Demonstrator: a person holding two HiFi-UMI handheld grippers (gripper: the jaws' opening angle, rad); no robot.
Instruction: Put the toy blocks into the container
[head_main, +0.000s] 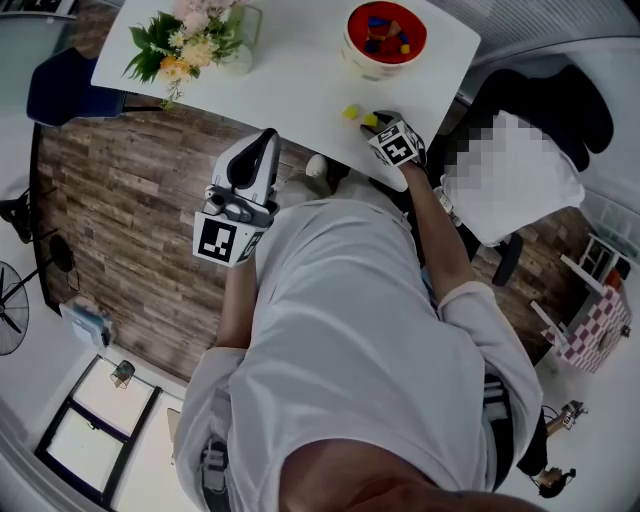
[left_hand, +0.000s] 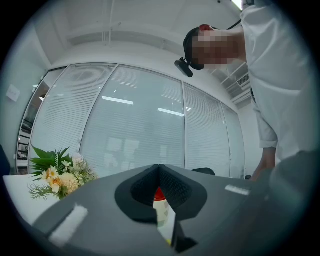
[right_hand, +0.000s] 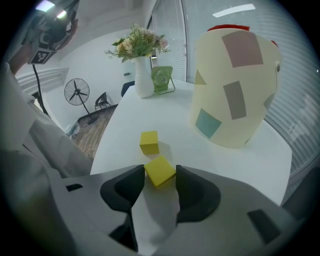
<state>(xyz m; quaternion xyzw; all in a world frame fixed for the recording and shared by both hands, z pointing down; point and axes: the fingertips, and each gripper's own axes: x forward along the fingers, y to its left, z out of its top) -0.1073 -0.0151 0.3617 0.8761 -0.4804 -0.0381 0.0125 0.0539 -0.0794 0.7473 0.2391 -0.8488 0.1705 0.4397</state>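
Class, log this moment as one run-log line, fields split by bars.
right hand-held gripper: shut on yellow block | second yellow block: on table | container: holds blocks | left hand-held gripper: shut, empty

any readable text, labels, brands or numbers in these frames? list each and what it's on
No readable text, brand or number in any view.
Left gripper, marker cube: black-and-white square pattern, no letters.
Right gripper, marker cube: the same kind of pattern, no letters.
Container: plain coloured patches, no print.
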